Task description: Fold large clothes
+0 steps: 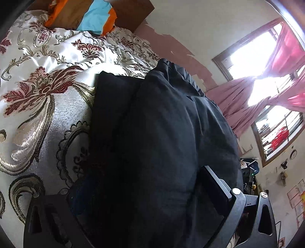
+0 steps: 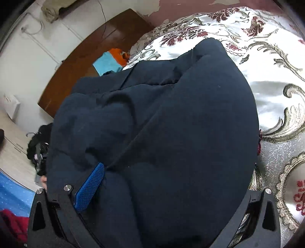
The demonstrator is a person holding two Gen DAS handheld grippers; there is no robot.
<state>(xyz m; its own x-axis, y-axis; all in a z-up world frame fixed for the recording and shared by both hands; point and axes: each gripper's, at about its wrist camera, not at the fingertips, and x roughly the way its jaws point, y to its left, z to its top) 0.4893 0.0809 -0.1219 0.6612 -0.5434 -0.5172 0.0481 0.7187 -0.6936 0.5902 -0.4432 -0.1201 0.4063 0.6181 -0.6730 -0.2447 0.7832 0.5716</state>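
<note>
A large dark navy garment (image 1: 162, 124) lies bunched on a bed with a white floral bedspread (image 1: 38, 76). In the left wrist view the cloth fills the space between my left gripper's (image 1: 144, 192) jaws; one dark pad (image 1: 215, 183) shows on the right, the other is buried in fabric. In the right wrist view the same garment (image 2: 162, 124) drapes over my right gripper (image 2: 162, 183); its blue textured pad (image 2: 89, 188) presses against the cloth on the left, the right finger is hidden under it.
A folded orange and light-blue cloth (image 1: 95, 17) lies by the wooden headboard (image 2: 91, 49). A window with pink curtains (image 1: 266, 85) is on the wall beside the bed. Dark clothes (image 2: 38, 148) lie on the floor at the bedside.
</note>
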